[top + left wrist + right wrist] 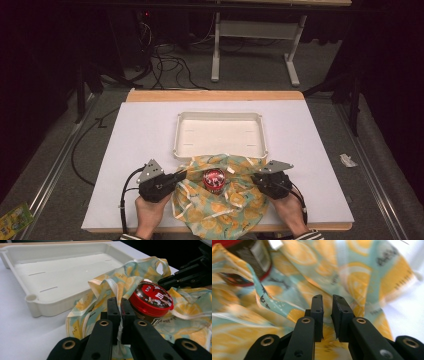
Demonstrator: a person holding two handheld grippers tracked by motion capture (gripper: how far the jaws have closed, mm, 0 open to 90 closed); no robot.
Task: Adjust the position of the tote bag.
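White table (130, 150) | tray (220, 134) behind cloth (220, 205) | candy tub (214, 180) between tools

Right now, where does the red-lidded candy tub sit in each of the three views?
High view: candy tub stands low centre on the lemon-print cloth, between the tongs.
Left gripper view: right of centre, just beyond the jaws.
Right gripper view: top left corner, cropped.
Shared landmark: the lemon-print cloth.

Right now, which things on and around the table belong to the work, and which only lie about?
In use:
- left hand-held gripper, shut on the lemon-print cloth
- right hand-held gripper, its jaws at the cloth's other side
- red-lidded candy tub on the cloth
- white tray, probably

Lying about:
- cables on the floor
- paper scrap
- green packet
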